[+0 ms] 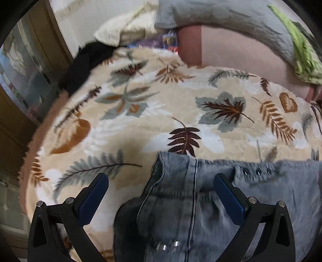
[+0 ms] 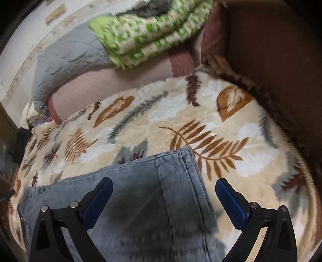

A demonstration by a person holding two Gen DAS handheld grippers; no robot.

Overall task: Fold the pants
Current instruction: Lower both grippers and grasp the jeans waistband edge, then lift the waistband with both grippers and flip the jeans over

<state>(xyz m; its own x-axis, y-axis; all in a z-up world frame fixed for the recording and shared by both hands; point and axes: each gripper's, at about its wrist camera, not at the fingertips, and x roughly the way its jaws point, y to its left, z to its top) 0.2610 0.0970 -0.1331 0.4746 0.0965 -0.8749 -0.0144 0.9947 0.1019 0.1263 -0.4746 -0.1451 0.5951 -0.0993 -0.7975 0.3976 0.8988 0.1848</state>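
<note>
Light blue denim pants [image 1: 231,201] lie on a beige blanket with a leaf print [image 1: 140,112]. In the left wrist view I see their waistband corner with dark snap buttons. My left gripper [image 1: 161,179] is open, its jaws standing wide apart over that waistband corner. In the right wrist view the pants [image 2: 140,201] show a seamed corner edge on the same blanket [image 2: 231,121]. My right gripper [image 2: 164,185] is open, its jaws spread over that corner. Neither gripper holds any cloth.
A pink pillow [image 1: 231,50], a grey quilt [image 1: 221,14] and a green checked cloth [image 2: 151,30] lie at the bed's far side. Black clothing [image 1: 84,64] sits at the far left. A brown headboard [image 2: 271,50] rises on the right.
</note>
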